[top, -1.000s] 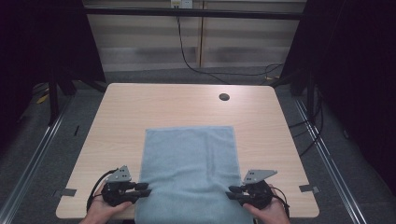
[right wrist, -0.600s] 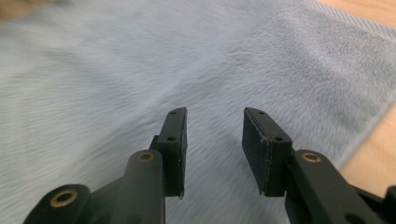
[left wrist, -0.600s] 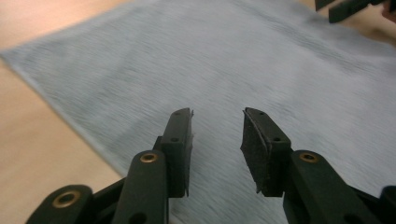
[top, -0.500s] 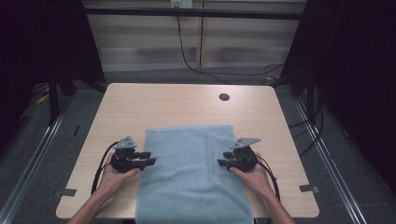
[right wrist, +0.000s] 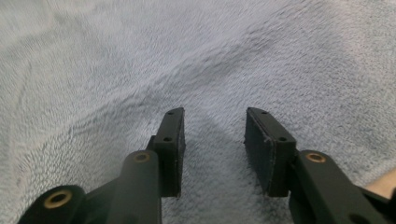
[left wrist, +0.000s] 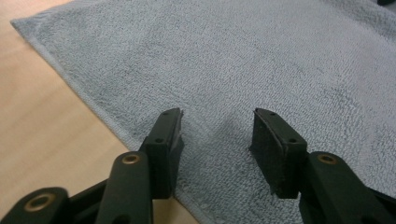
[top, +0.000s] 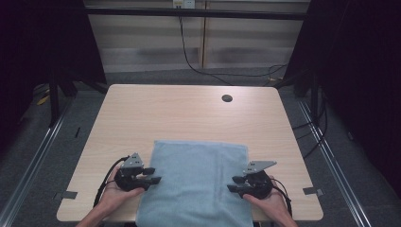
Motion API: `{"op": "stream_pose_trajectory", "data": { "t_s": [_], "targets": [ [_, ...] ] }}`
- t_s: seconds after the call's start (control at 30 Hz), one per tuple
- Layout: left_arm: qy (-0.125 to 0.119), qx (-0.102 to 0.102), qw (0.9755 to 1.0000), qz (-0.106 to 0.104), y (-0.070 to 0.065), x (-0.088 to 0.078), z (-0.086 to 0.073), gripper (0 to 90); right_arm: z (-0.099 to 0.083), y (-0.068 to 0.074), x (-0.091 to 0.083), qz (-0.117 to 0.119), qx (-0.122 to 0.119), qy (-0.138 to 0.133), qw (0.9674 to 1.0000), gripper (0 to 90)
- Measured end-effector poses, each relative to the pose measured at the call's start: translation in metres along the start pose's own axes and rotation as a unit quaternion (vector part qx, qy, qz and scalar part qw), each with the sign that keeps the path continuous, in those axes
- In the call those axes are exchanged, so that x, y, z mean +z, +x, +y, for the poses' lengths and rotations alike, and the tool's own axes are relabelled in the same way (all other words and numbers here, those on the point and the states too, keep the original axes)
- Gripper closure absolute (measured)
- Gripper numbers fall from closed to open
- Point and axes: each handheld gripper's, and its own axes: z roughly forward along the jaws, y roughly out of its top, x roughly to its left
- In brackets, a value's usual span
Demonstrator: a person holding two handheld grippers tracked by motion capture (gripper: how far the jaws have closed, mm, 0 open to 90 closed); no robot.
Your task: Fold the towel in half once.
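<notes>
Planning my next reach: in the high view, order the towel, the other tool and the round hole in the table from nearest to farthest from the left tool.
1. Towel, right beside the left tool.
2. Right tool, across the towel at its other edge.
3. Round hole, far side of the table, toward the right.

The towel [left wrist: 261,60] under both sets of fingers is pale blue-grey terry cloth, matt and nubbly, with a flat-woven hem. The fingers [left wrist: 166,144] are matt black plastic with brassy metal rivets. Beside them, the table [top: 189,113] is smooth light wood-grain laminate.
</notes>
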Motion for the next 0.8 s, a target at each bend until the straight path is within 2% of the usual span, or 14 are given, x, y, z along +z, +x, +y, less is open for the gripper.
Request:
{"op": "stream_pose_trajectory", "data": {
  "t_s": [0.07, 0.13, 0.27, 0.37, 0.4, 0.43, 0.47, 0.5, 0.6, 0.67, 0.7, 0.73, 0.77, 0.8],
  "targets": [
    [-0.004, 0.005, 0.9999, -0.011, -0.001, -0.004, 0.000, 49.8, 0.001, -0.009, -0.003, -0.011, 0.011, -0.010, 0.9998, 57.4],
    [-0.022, -0.013, 0.9995, -0.019, 0.004, -0.006, 0.003, 49.9, 0.009, -0.024, -0.007, -0.031, 0.017, -0.032, 0.9989, 57.1],
    [-0.036, -0.031, 0.9989, 0.002, 0.021, -0.007, 0.011, 48.9, 0.031, -0.058, -0.006, -0.082, 0.025, -0.044, 0.9953, 55.0],
    [-0.047, -0.049, 0.9977, 0.011, 0.033, -0.007, 0.016, 48.3, 0.040, -0.079, 0.007, -0.098, 0.031, -0.033, 0.9941, 53.5],
    [-0.047, -0.049, 0.9977, 0.011, 0.033, -0.007, 0.016, 48.4, 0.040, -0.079, 0.007, -0.098, 0.031, -0.033, 0.9941, 53.5],
    [-0.047, -0.040, 0.9980, 0.011, 0.038, -0.010, 0.021, 49.3, 0.040, -0.089, 0.016, -0.103, 0.045, -0.040, 0.9929, 51.5],
    [-0.047, -0.040, 0.9980, 0.011, 0.038, -0.010, 0.021, 49.4, 0.040, -0.089, 0.016, -0.103, 0.045, -0.040, 0.9929, 51.5],
    [-0.057, -0.038, 0.9974, 0.019, 0.040, -0.012, 0.025, 49.0, 0.036, -0.094, 0.021, -0.121, 0.043, -0.030, 0.9913, 50.0],
    [-0.073, -0.046, 0.9959, 0.027, 0.048, -0.011, 0.035, 47.6, 0.036, -0.097, 0.018, -0.127, 0.046, -0.041, 0.9900, 48.2],
    [-0.065, -0.053, 0.9961, 0.026, 0.052, -0.008, 0.037, 46.6, 0.036, -0.098, 0.018, -0.128, 0.045, -0.037, 0.9900, 47.7],
    [-0.061, -0.051, 0.9960, 0.040, 0.057, -0.005, 0.040, 46.6, 0.035, -0.099, 0.020, -0.128, 0.040, -0.024, 0.9907, 46.7],
    [-0.071, -0.055, 0.9948, 0.048, 0.061, -0.003, 0.042, 45.8, 0.035, -0.096, 0.022, -0.128, 0.032, -0.024, 0.9910, 52.5],
    [-0.068, -0.068, 0.9940, 0.050, 0.070, 0.001, 0.046, 44.0, 0.036, -0.094, 0.022, -0.123, 0.027, -0.022, 0.9918, 58.7],
    [-0.068, -0.068, 0.9940, 0.050, 0.070, 0.001, 0.046, 42.8, 0.037, -0.093, 0.023, -0.120, 0.021, -0.023, 0.9923, 64.4]
  ]
}}
